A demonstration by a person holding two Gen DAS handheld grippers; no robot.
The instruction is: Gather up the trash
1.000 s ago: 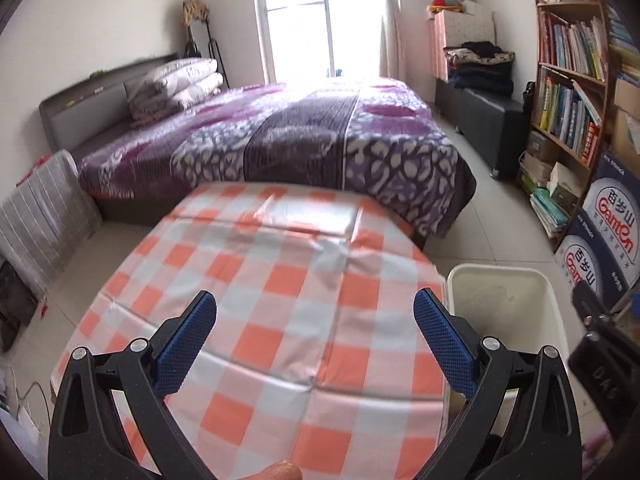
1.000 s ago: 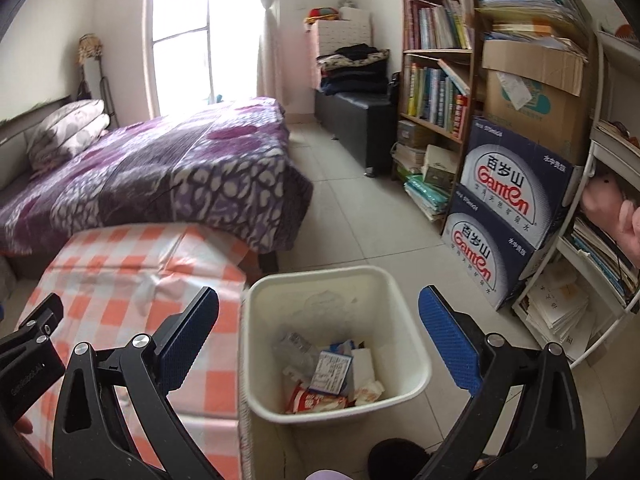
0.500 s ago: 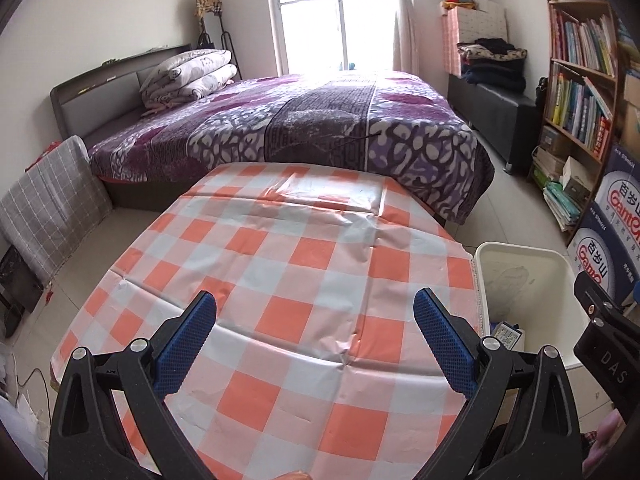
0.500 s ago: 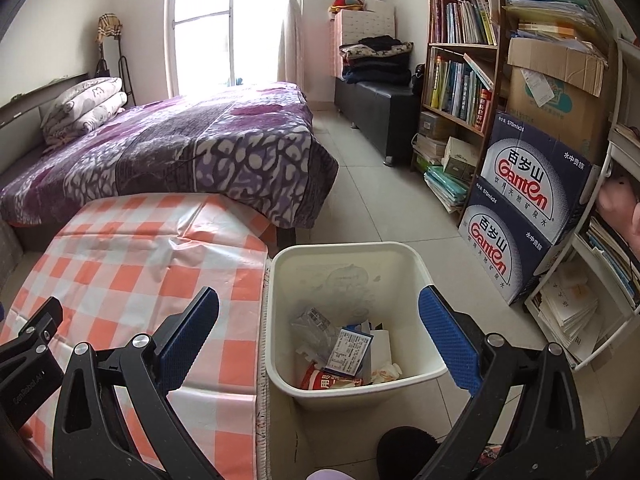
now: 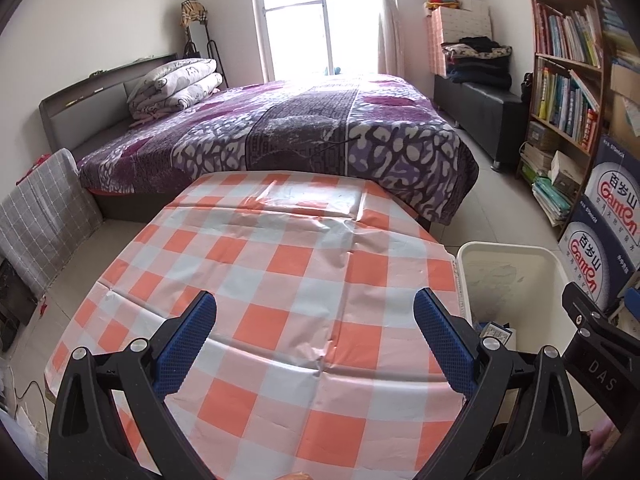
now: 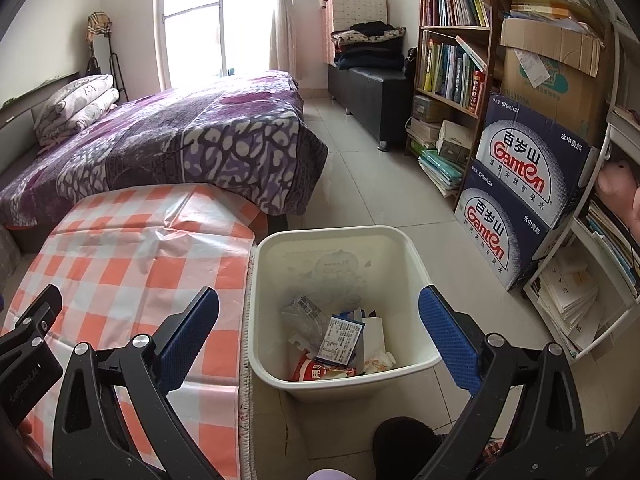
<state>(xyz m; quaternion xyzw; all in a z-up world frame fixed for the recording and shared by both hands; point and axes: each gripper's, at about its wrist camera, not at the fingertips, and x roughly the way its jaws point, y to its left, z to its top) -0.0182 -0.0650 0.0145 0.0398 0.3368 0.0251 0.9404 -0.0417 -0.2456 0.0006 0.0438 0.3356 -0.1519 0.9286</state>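
Observation:
A white trash bin [image 6: 416,264] stands on the floor right of the table and holds several wrappers and papers [image 6: 340,340]. It also shows in the left wrist view [image 5: 552,260]. My right gripper [image 6: 319,320] is open and empty, above the bin's near side. My left gripper [image 5: 315,324] is open and empty, above the table with the orange and white checked cloth [image 5: 280,264]. No trash shows on the cloth.
A bed with a purple cover [image 5: 300,136] stands behind the table. A bookshelf [image 6: 452,52] and stacked Ganten water boxes [image 6: 516,184] line the right wall. A black bench [image 6: 372,84] stands at the back. The tiled floor [image 6: 380,192] runs between bed and shelf.
Both grippers have pulled back and risen a little, so more of the table and the bin shows. Both stay open.

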